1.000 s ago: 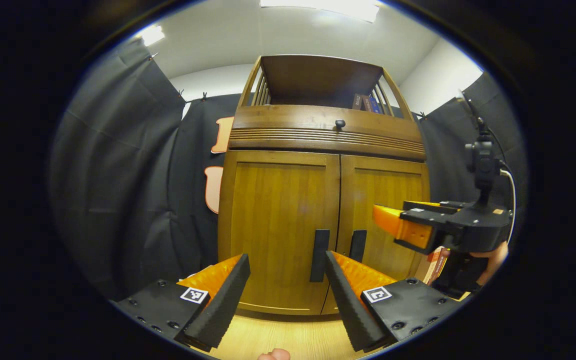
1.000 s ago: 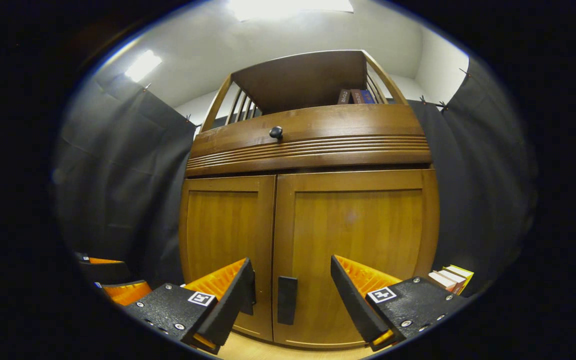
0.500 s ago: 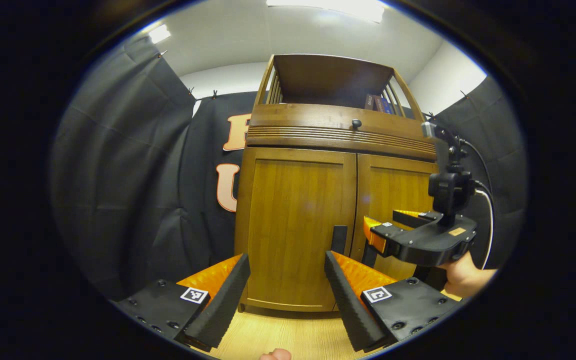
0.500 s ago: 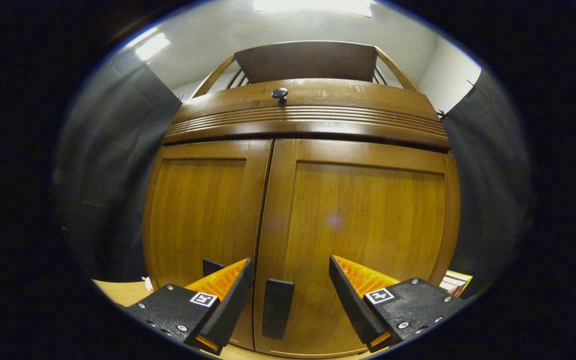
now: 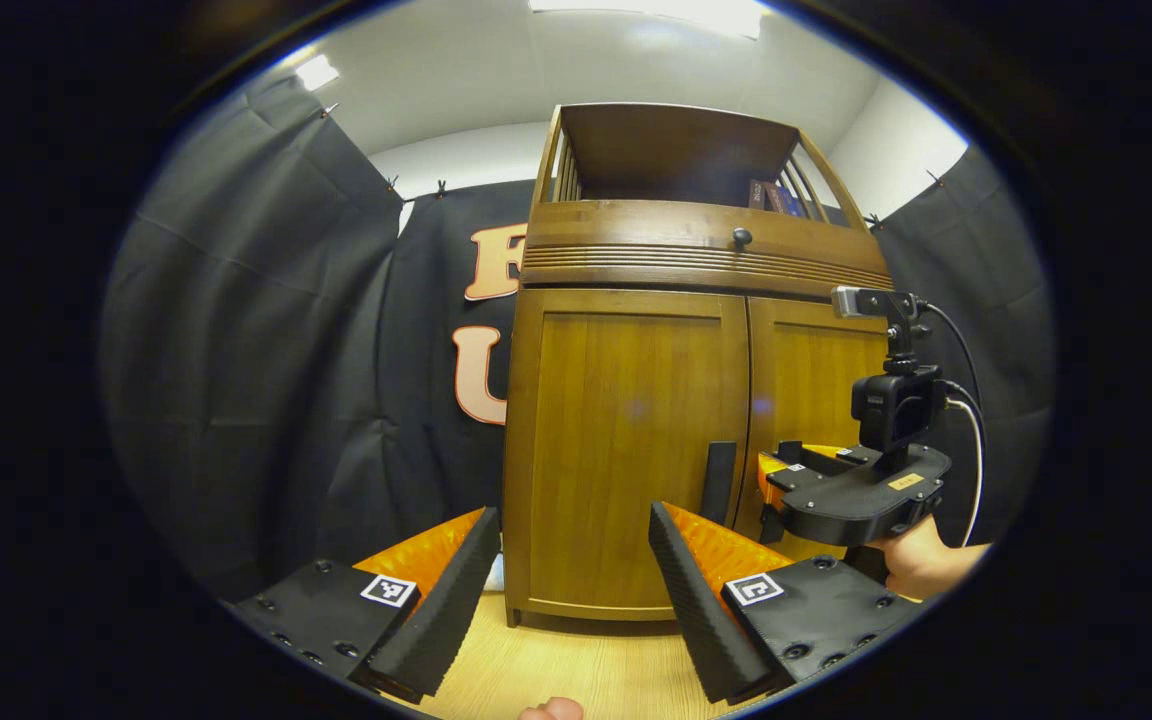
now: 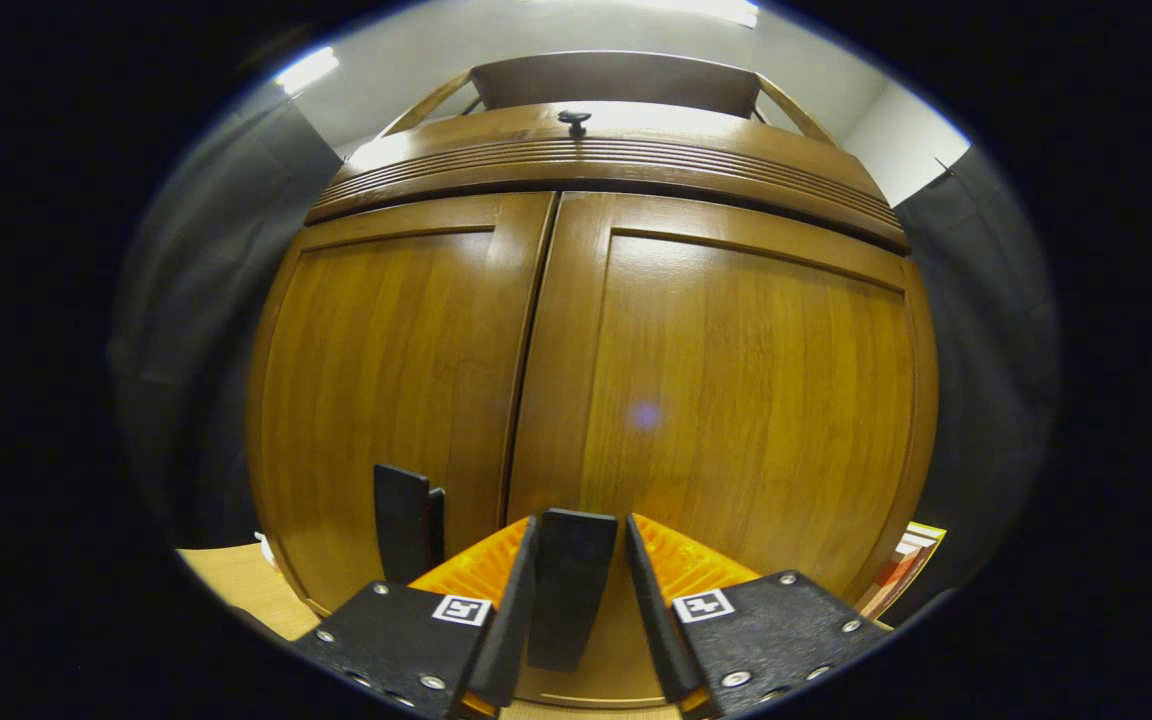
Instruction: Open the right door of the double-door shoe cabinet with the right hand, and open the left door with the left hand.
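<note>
The right gripper's (image 6: 576, 600) fingers (image 6: 511, 610) were seen pressed against both sides of the right door handle (image 6: 568, 585), the handle pinched between them. The right door (image 6: 726, 400) was still shut, its inner edge tight against the left door (image 6: 386, 370) along the centre seam. Just beside, the left door handle (image 6: 398, 522) was left free.

In the left gripper view, the left gripper (image 5: 571, 590) was held back from the shoe cabinet (image 5: 636, 440), its fingers (image 5: 446, 600) spread wide with nothing between them, and open wooden floor (image 5: 576, 665) was seen ahead of it. The right gripper (image 5: 851, 490) was seen at the cabinet front, gripped by a hand (image 5: 921, 565).

Counted: two doors, two dark handles, one small knob (image 5: 741, 238) on the band above, and an open shelf (image 5: 676, 150) on top. Black cloth was hung close on both sides of the cabinet.
</note>
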The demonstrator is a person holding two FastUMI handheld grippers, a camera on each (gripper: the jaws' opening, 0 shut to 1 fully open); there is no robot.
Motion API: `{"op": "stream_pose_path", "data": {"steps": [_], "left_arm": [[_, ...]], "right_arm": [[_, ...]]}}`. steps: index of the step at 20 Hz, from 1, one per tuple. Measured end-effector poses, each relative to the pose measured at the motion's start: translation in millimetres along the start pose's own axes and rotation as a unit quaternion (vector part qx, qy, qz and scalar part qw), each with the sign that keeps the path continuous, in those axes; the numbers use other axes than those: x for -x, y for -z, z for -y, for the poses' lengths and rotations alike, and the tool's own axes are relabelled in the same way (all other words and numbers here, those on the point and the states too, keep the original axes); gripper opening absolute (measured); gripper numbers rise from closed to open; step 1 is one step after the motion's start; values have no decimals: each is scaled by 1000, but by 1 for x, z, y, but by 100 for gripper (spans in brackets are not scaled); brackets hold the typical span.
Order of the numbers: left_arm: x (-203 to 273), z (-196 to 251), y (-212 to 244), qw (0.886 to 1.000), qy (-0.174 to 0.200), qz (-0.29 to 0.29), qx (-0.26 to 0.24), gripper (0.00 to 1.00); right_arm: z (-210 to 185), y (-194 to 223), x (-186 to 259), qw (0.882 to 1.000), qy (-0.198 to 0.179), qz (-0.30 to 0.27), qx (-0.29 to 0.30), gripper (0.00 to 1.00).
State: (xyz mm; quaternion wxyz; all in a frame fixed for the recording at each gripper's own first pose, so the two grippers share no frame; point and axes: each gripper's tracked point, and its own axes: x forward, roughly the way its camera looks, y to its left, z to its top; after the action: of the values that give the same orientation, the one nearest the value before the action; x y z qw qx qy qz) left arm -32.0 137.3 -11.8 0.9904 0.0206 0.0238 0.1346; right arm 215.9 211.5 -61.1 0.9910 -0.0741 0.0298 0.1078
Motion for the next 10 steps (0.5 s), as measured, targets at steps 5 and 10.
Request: {"op": "stream_pose_path", "data": {"steps": [5,10], "left_arm": [[0,8,3,1000,15,-3,-2,93],[9,17,2,1000,24,-3,-6,96]], "right_arm": [[-8,3,0,998,-25,-2,-60,30],[-6,2,1,998,-25,-11,-48,22]]}}
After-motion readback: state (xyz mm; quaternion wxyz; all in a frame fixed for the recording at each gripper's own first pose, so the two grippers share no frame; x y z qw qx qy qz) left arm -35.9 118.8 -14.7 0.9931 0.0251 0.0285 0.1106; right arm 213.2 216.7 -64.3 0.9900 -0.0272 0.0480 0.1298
